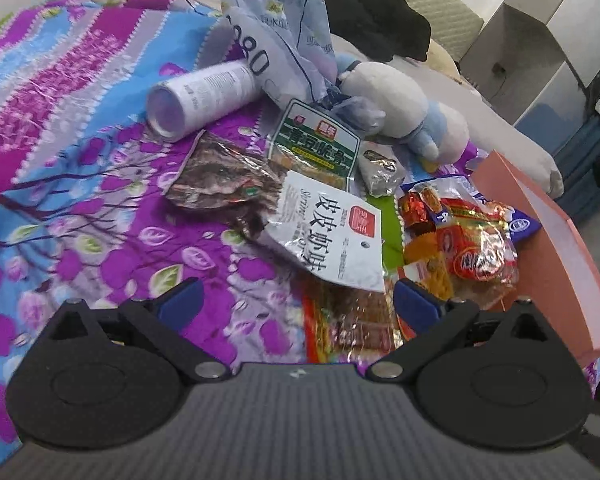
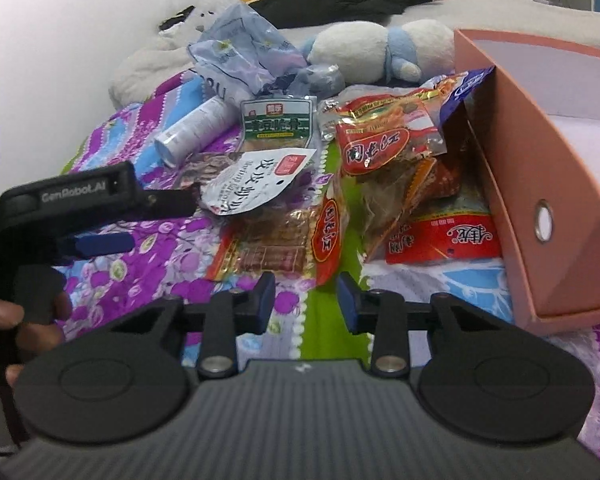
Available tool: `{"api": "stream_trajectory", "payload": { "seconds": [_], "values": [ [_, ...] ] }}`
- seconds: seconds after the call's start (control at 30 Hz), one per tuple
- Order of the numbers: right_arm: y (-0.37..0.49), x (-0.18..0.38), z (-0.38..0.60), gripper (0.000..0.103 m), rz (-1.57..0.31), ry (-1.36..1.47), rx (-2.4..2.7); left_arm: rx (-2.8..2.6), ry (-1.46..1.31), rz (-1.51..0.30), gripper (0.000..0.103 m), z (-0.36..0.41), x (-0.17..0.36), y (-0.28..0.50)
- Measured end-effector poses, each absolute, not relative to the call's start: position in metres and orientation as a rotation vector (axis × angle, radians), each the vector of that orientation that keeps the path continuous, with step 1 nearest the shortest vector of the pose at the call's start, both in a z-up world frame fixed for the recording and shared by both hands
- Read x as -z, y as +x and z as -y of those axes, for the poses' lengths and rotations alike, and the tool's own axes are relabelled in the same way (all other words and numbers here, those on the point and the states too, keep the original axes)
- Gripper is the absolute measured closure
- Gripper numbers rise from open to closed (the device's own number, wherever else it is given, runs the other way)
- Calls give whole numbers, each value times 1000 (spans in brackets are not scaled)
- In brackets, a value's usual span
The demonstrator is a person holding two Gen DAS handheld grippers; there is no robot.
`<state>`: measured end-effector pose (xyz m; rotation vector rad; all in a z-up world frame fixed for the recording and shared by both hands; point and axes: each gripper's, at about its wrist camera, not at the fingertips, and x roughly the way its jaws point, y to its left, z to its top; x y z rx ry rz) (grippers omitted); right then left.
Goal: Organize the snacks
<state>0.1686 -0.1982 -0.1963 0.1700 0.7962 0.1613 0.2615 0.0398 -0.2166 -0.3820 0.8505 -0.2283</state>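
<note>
Snack packets lie heaped on a purple flowered bedspread (image 1: 100, 240). My left gripper (image 1: 296, 302) is open wide, low over the spread, with the near end of a red sausage packet (image 1: 348, 320) just ahead between its blue pads. Beyond it lie a white shrimp packet (image 1: 332, 224) and a green packet (image 1: 316, 148). My right gripper (image 2: 306, 296) is open with a narrower gap and only bedspread between its fingers. It hovers just short of the sausage packet (image 2: 272, 248) and a red packet with an oval label (image 2: 328, 232). The left gripper (image 2: 148, 222) shows at the left of the right wrist view.
An open pink box (image 2: 540, 200) stands at the right, with red packets (image 2: 380, 140) piled against its mouth. A white cylinder bottle (image 1: 200, 100), a crumpled blue-white bag (image 1: 284, 32) and a plush toy (image 1: 400, 108) lie behind the snacks. A hand (image 2: 4, 312) holds the left gripper.
</note>
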Motion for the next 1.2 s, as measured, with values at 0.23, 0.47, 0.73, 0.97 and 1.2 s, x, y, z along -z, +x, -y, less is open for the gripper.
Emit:
{"api": "stream_trajectory", "payload": {
  "seconds": [0.23,0.47,0.73,0.97,1.2],
  "values": [
    [194,207,204,71,-793,169,-103,256,-477,-864,17,-35,236,290],
    [208,217,198,88,-824,157,-105,296,-522,-912,43,-27,248,304],
    [199,207,192,99,-802,152,-104,252,-566,-952,89,-39,257,302],
    [181,191,193,99,-783,146,-96,257,-535,-941,98,-43,245,274],
    [147,180,197,100,-790,168,-69,245,-533,-949,101,-54,228,226]
  ]
}}
